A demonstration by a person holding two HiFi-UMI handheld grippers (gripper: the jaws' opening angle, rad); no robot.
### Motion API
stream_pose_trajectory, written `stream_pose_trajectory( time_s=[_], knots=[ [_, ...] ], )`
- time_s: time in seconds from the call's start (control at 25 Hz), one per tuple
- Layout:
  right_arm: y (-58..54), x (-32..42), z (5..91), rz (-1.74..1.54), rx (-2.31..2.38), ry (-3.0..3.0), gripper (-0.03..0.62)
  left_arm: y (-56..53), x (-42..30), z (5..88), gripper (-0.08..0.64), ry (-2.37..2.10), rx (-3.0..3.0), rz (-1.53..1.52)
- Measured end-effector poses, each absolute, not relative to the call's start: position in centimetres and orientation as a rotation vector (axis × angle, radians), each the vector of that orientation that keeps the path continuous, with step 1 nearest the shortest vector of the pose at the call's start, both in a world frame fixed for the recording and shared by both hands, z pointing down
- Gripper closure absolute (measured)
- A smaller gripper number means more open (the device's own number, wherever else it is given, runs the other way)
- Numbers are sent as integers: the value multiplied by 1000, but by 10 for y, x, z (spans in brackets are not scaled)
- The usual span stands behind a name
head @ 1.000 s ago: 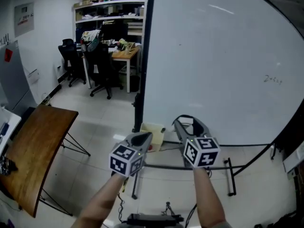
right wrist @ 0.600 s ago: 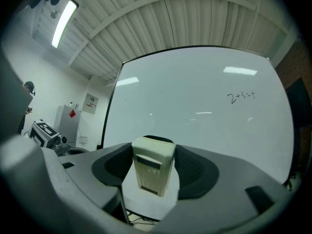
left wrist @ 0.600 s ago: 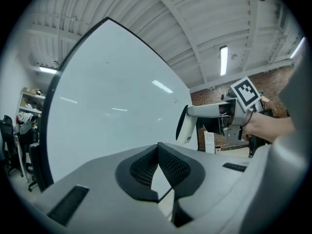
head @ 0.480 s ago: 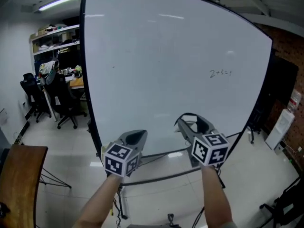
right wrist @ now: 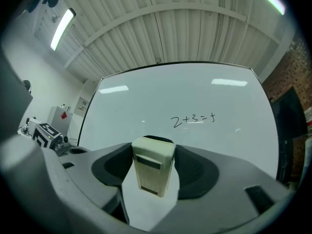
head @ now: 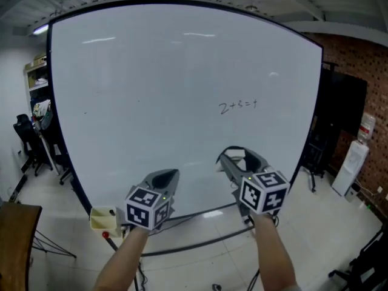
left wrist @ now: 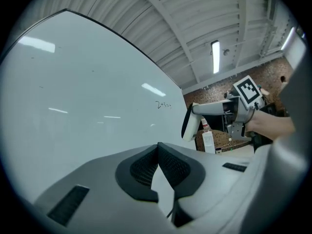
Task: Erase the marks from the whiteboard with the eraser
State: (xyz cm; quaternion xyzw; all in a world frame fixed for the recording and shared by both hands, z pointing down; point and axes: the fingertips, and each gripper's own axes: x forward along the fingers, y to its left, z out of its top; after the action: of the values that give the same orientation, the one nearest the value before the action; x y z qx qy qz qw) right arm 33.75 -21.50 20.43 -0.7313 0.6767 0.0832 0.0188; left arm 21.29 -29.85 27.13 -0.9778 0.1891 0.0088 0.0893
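The right tongs are clamped on a cream eraser, a blocky thing with a dark strip across its near face, standing upright between the dark pads and pointing straight at the whiteboard. On the whiteboard, above and a little right of the eraser, a small handwritten sum starts with "2+3=". Ceiling lights glare off the top of the whiteboard. Left of the whiteboard the left tongs poke in. Above the whiteboard runs a ribbed ceiling with a tube light; to the right is a brick wall.
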Motion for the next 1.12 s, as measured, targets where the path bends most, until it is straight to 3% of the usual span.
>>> stream_pose_trajectory(
  time_s=[0.44,1.12],
  knots=[
    [-231,422,175,377,-2069,2315,322,-290,303,244,558,823,-2819,65],
    [-299,394,112,628,-2028,2280,322,-298,308,230,557,828,-2805,25]
  ],
)
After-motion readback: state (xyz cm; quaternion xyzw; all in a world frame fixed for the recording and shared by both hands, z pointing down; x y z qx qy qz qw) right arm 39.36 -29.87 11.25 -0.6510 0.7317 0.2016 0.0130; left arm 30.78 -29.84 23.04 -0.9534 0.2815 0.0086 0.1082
